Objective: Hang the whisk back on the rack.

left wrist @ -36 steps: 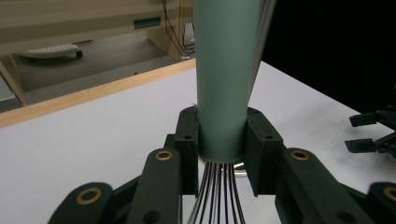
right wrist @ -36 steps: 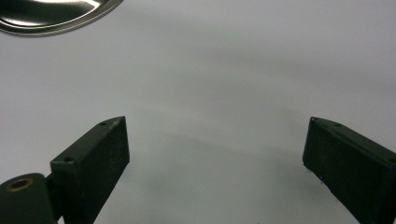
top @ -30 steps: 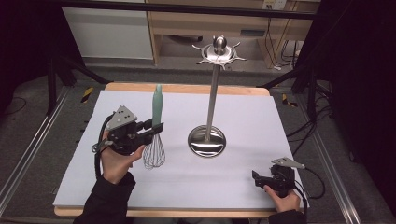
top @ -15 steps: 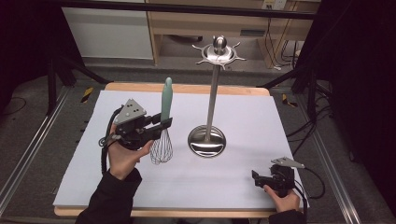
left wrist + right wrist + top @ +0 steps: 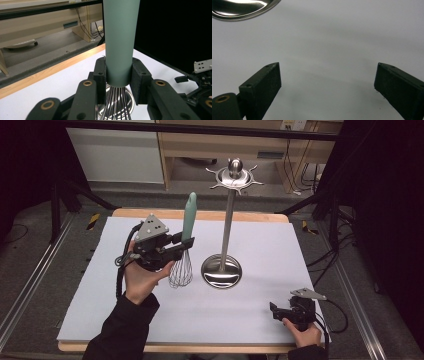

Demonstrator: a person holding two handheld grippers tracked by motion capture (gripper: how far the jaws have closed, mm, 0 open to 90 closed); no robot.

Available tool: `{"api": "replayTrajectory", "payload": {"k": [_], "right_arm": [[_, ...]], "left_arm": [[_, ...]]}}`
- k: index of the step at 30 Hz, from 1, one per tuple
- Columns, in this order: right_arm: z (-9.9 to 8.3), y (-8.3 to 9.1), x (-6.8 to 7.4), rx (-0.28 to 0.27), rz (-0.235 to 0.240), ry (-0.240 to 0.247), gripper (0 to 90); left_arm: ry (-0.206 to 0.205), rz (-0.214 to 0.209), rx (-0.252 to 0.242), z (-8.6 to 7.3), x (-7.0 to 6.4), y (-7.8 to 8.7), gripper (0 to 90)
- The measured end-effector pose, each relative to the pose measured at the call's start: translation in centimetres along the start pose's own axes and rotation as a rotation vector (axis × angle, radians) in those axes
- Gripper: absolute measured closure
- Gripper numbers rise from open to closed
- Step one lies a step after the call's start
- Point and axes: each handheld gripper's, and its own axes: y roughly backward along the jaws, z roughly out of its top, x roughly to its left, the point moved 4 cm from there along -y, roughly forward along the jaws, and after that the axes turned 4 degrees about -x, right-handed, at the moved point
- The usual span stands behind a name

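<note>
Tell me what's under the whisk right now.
Under the whisk is the white sheet. The left gripper clamps its handle upright; whether the wires touch the sheet cannot be told.

Lab recording setup: black curtains [image 5: 385,220], metal floor rails [image 5: 30,275], loose cables [image 5: 292,167], white-covered surface [image 5: 265,245].

The whisk [image 5: 183,251] has a matt green handle and shiny metal wires; the stand [image 5: 223,266] is polished metal.
</note>
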Motion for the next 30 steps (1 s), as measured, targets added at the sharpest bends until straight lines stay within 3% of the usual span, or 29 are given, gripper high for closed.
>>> {"api": "replayTrajectory", "payload": {"k": [14,30], "right_arm": [[0.0,-0.1,0.0,0.002,-0.001,0.009,7.6],[0.1,0.0,0.1,0.000,0.004,0.000,7.6]], "left_arm": [[-0.003,0.006,0.016,1.5,0.2,-1.5,68.9],[-0.005,0.015,0.037,2.2,0.1,-3.1,68.9]]}}
